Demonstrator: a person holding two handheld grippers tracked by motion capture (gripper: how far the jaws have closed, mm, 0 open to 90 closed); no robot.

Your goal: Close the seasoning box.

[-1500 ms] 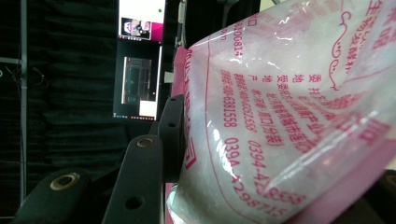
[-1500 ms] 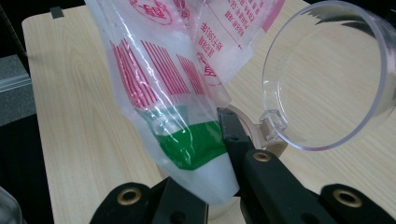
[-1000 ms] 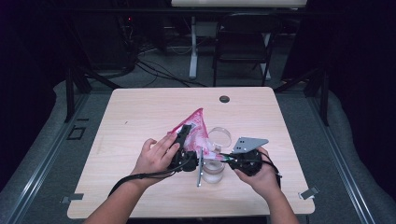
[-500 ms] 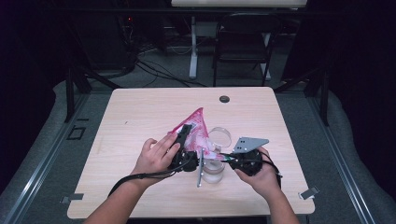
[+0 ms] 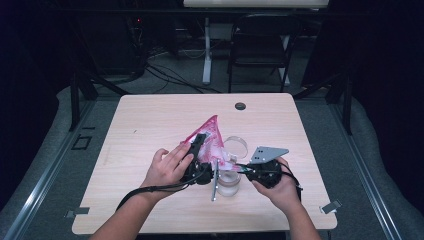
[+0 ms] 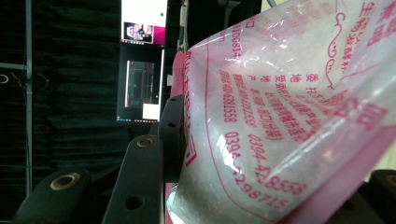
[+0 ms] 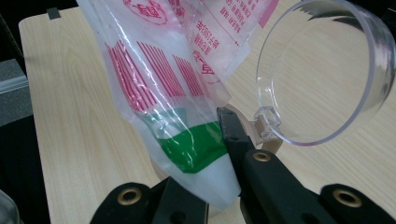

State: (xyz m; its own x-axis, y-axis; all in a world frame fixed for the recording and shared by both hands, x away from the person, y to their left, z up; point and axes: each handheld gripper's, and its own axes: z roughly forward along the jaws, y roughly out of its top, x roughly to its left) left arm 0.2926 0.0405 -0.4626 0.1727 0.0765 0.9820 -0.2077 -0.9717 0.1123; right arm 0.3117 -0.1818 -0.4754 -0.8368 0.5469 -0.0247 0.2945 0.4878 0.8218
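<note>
A pink and clear plastic bag [image 5: 211, 131] of white grains stands tilted over the table, its tip pointing up and away. My left gripper [image 5: 200, 146] is shut on its upper part; in the left gripper view the bag [image 6: 289, 116] presses against one black finger [image 6: 170, 126]. My right gripper [image 5: 236, 169] is shut on the bag's lower corner, where green print and white grains [image 7: 196, 154] sit between the jaws of the right gripper [image 7: 210, 156]. Below that corner stands a clear jar [image 5: 228, 184] with its hinged clear lid [image 5: 236, 146] [image 7: 322, 70] swung open.
The light wooden table [image 5: 150, 115] has a small black round cap [image 5: 240, 106] near its far edge. A thin grey bar [image 5: 214, 186] stands beside the jar. A dark chair [image 5: 260, 50] and cables are on the floor beyond the table.
</note>
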